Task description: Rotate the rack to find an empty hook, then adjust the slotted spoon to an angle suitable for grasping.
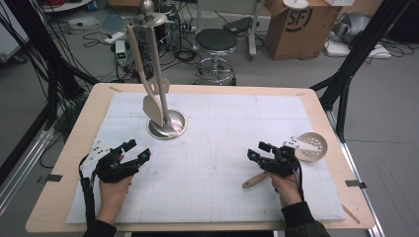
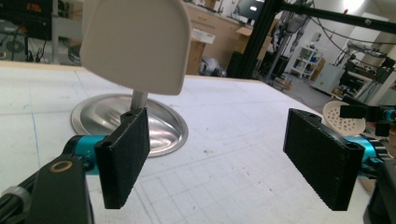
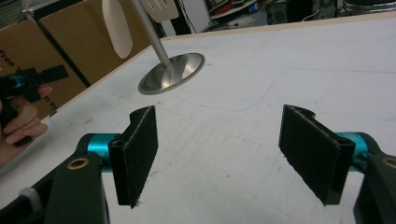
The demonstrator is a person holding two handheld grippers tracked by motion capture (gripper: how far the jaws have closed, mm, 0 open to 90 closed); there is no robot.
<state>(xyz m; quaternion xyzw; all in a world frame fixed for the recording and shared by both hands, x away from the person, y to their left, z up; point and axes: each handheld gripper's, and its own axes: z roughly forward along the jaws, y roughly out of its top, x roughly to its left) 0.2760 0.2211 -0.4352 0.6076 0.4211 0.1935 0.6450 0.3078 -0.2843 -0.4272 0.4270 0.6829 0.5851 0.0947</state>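
Both grippers empty, skimmer waiting on the table

Left gripper [image 1: 136, 152] and right gripper [image 1: 256, 150] gape wide, holding nothing. The slotted skimmer [image 1: 310, 146] lies just beside the right one; next, probably, grasp its handle for the utensil stand [image 1: 167, 123].

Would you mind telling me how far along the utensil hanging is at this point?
Done: two beige utensils hang on the stand. In hand: nothing; the left tongs and right tongs are both open and empty above the mat. Left: the slotted spoon lies on the mat beside the right hand, not yet picked up.
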